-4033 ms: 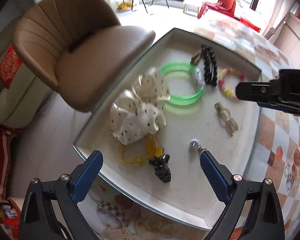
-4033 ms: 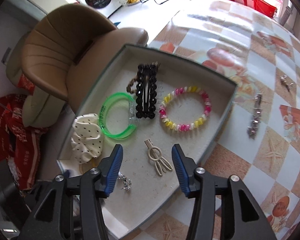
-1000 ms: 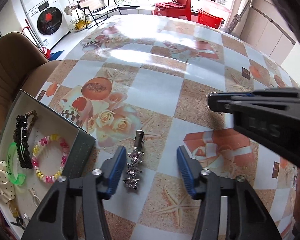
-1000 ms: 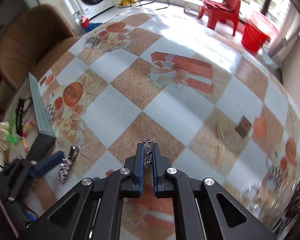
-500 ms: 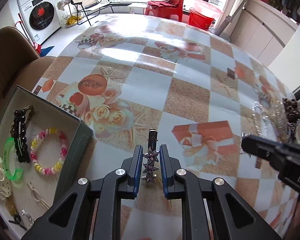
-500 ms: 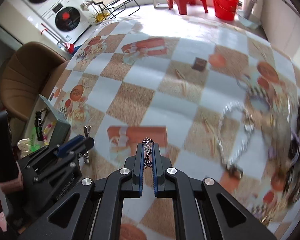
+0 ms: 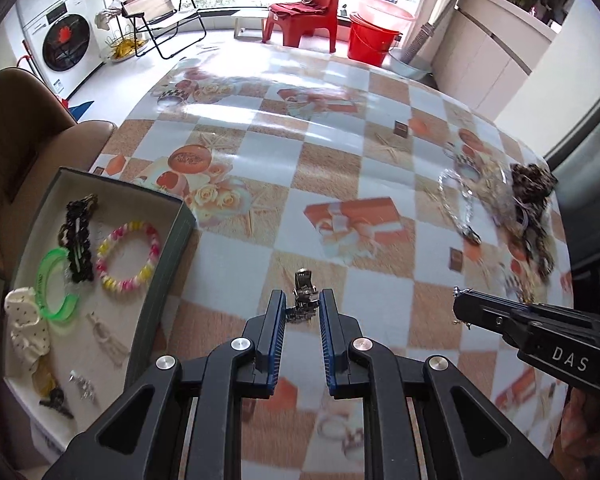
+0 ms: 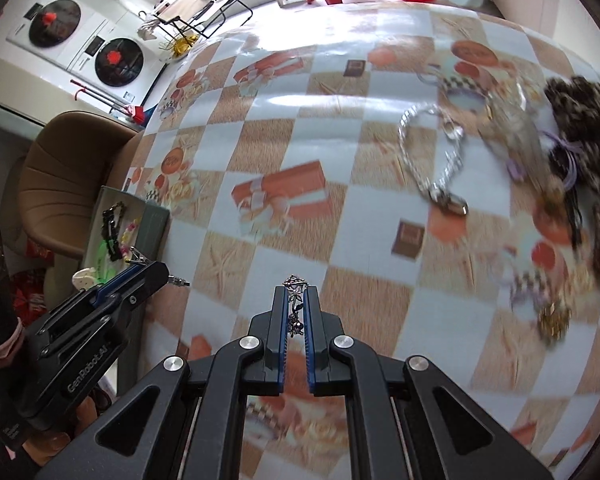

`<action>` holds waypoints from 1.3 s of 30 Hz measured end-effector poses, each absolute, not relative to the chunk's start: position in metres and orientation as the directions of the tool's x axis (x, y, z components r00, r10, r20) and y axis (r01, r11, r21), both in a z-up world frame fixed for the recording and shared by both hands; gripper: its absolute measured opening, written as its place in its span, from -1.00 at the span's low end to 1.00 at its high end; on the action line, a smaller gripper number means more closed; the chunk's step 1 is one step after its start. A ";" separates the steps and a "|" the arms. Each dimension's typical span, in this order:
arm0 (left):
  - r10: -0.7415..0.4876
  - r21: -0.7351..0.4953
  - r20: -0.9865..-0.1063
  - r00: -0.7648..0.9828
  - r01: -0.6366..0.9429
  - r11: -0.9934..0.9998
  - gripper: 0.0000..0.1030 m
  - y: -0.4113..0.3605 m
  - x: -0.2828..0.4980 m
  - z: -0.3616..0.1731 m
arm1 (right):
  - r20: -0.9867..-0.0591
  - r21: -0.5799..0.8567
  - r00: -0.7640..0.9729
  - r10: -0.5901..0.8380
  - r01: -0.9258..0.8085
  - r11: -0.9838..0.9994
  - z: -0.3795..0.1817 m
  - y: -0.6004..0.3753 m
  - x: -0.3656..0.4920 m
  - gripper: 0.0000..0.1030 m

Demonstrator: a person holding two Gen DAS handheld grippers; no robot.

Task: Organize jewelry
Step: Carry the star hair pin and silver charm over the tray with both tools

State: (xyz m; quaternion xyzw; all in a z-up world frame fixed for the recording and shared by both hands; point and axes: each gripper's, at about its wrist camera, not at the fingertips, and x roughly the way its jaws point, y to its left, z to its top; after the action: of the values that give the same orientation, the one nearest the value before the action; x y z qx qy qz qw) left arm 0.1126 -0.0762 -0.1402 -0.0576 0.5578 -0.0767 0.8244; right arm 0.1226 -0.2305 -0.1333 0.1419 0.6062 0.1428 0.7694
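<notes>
Left wrist view, taken left to right: the grey-walled open tray with a pale lining (image 7: 168, 264) sits at the left edge of the bench (image 7: 260, 152), which carries a checked orange-and-white patterned cover. Already lying in the tray are a white polka-dot fabric scrunchie (image 7: 24, 328), a translucent green plastic bangle (image 7: 52, 284), a black beaded hair clip (image 7: 78, 236) and a pink-and-yellow beaded bracelet (image 7: 128, 256). The left gripper (image 7: 303, 312) has its fingers narrowed on a silver star-studded metal hair clip (image 7: 304, 300), which stands between the blue pads with its tip projecting forward, clear of the bench. To the right, the right gripper (image 8: 296, 312) has its fingers closed almost together on a small dark-stoned silver pendant piece (image 8: 295, 308), held along the pads. At the far right an unsorted heap of chains and a leopard-print scrunchie (image 7: 532, 184) remains on the bench.

Assessment: both pieces are picked up and the carry to the tray is in hand. The next move calls for bringing each gripper over the tray's near wall, lowering into a bare patch of lining, then parting the fingers.
</notes>
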 end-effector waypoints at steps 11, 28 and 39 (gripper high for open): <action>-0.219 -0.204 -0.919 0.327 0.081 0.976 -0.60 -0.070 0.075 -0.122 | -0.897 0.391 0.214 0.387 -0.025 0.920 -0.113 -0.229 0.086 -0.85; -0.292 -0.242 -0.899 0.325 0.188 0.952 -0.60 -0.002 0.040 -0.096 | -0.906 0.359 0.259 0.334 0.056 0.932 -0.081 -0.167 0.042 -0.85; -0.289 -0.250 -0.896 0.336 0.157 0.955 -0.60 0.060 0.020 -0.091 | -0.912 0.338 0.253 0.323 0.019 0.941 -0.064 -0.108 0.022 -0.85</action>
State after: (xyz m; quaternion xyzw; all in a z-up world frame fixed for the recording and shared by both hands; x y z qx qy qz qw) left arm 0.0204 0.0598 -0.0908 -0.0590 0.5598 -0.1370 0.8151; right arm 0.0224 -0.1075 -0.0638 0.1417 0.6031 0.0974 0.7789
